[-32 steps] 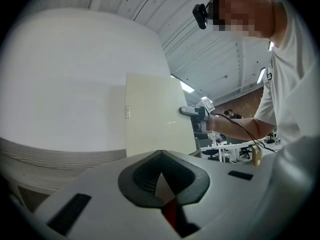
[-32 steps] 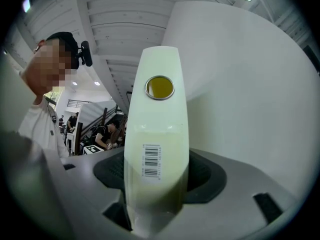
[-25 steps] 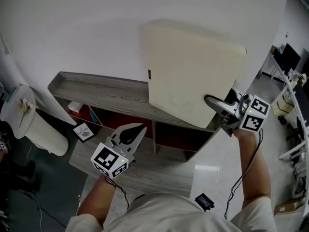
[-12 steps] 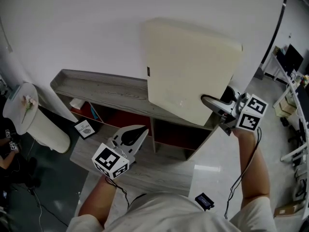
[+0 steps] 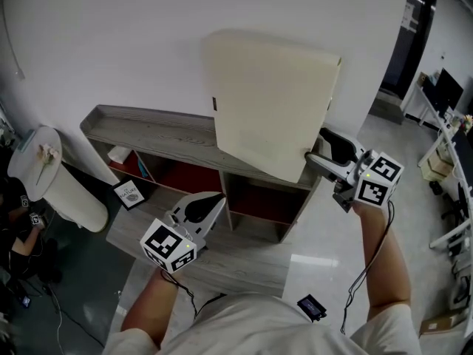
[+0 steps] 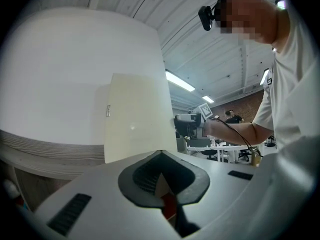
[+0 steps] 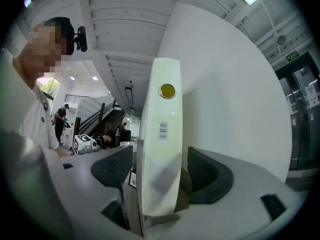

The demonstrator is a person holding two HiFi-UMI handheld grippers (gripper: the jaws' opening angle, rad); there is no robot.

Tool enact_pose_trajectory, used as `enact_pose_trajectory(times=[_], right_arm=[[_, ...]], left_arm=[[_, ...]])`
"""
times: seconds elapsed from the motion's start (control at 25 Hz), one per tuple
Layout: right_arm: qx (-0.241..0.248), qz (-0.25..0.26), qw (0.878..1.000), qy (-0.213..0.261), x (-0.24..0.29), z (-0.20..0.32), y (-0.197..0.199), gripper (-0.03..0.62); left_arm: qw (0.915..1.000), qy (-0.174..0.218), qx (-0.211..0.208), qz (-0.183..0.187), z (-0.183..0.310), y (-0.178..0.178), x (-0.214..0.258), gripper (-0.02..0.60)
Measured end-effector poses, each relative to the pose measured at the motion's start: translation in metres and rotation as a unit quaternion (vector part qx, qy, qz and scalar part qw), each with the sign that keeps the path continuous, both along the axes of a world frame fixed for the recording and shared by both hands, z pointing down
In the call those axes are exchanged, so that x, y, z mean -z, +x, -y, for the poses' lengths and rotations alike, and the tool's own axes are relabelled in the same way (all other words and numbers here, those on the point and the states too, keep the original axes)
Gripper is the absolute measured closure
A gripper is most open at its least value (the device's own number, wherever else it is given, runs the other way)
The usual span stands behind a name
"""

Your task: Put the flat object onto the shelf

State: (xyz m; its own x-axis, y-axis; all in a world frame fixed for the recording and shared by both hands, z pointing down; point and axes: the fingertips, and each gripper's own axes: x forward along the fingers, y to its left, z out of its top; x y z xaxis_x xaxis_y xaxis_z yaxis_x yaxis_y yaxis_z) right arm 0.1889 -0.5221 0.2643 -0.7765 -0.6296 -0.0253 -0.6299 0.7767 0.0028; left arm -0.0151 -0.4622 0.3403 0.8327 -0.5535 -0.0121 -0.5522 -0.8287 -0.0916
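The flat object is a cream panel standing on edge on top of the grey wooden shelf, its back against the white wall. My right gripper is at the panel's lower right corner. Its jaws have just been opening. In the right gripper view the panel's edge stands between the pads, with a thin gap on each side. My left gripper hovers shut in front of the shelf's middle and holds nothing. The left gripper view shows the panel ahead of it.
The shelf has red-backed compartments with small items and a framed card on its lower board. A white round side table and a white cylinder stand to the left. Desks are at the far right.
The panel's right edge has drawn in toward the wall and it looks narrower. The right gripper's jaws have spread wider around its corner and the gripper has sunk a little.
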Motion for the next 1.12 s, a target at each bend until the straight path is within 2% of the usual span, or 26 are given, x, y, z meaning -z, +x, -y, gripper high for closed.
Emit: enact_pose_trajectory(times=[0.36, 0.6, 0.76, 1.12], right_arm=[[0.000, -0.022, 1.000, 0.014, -0.012, -0.049, 0.005, 0.270], [0.024, -0.070, 0.996, 0.045, -0.036, -0.105, -0.011, 0.278], [0.034, -0.059, 0.996, 0.052, -0.054, -0.147, -0.019, 0.395], [0.039, -0.025, 0.998, 0.031, -0.108, -0.223, -0.039, 0.500]], left_arm=[[1.0000, 0.003, 0.008, 0.000, -0.041, 0.039, -0.001, 0.569], [0.9996, 0.002, 0.026, -0.013, -0.074, 0.049, -0.003, 0.569], [0.9991, 0.001, 0.041, -0.012, -0.096, 0.053, -0.014, 0.569], [0.9973, -0.022, 0.067, -0.020, -0.158, 0.061, -0.048, 0.569]])
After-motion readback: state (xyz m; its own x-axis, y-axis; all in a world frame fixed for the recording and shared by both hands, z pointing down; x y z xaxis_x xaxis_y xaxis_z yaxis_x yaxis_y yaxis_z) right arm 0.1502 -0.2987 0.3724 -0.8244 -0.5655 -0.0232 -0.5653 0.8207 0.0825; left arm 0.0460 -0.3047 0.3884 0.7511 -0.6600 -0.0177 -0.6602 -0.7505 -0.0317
